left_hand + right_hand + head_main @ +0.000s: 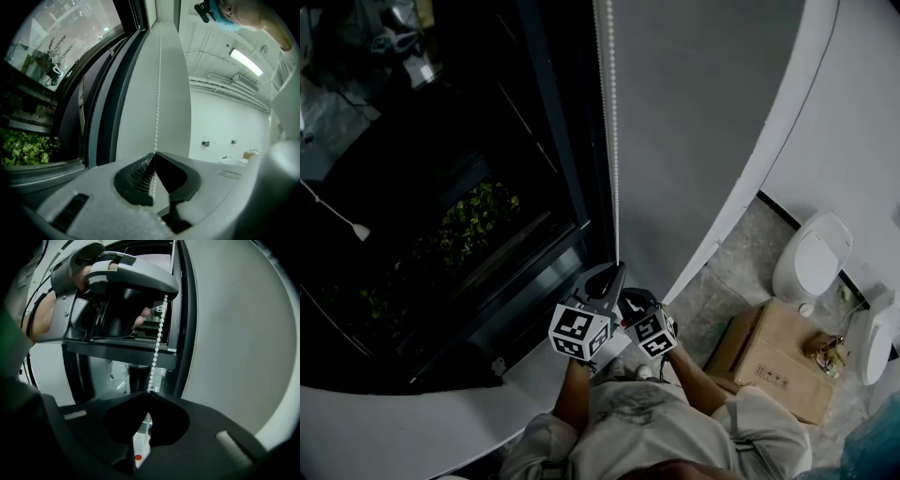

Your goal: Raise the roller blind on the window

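**While both tongs pinch the bead chain: roller blind at the window**

Item 1, roller blind (703, 122): grey fabric, hanging down to the right of the dark window (441, 187). Its lower edge curves toward the white sill (412, 412).

Item 2, bead chain (614, 141): white, hanging straight down along the blind's left edge, between fabric and window frame.

Item 3, left tongs (153, 155): closed tight on the chain, which rises straight from the tips. This is the farther and higher grip of the two.

Item 4, right tongs (149, 393): also closed on the chain, just below the left tongs and nearer the person. A short run of beads is strung between the two grips.

Item 5, surroundings: green plants (478, 220) beyond the glass on the left. A cardboard box (773, 361) sits on the floor on the right, with white fixtures (811, 258) beside it.
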Demonstrator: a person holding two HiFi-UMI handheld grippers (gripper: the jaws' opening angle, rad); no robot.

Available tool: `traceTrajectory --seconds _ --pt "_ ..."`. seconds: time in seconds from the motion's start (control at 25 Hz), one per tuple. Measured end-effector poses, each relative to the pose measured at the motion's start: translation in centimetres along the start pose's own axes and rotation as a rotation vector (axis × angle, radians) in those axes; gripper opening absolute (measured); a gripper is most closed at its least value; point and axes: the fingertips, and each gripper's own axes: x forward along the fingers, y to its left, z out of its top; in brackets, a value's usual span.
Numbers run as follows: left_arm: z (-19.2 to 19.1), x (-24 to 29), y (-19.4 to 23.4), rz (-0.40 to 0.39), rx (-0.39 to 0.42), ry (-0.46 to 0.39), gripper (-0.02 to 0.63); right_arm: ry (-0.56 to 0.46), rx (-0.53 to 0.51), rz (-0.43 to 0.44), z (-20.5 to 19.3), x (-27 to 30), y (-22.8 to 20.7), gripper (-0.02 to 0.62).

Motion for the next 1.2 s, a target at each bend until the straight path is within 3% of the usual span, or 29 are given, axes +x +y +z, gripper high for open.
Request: traceTrajectory --seconds 0.56,1.2 --pt "1.2 -0.4 -0.6 0.031 0.075 -0.02 0.021 -0.091 0.071 -0.003 1.5 -1.3 0.4 0.02" --pt "1.0 -1.6 0.4 0.074 0.07 -0.026 0.066 -0.124 0.071 -0.037 2.9 -3.4 -0.3 0.054"
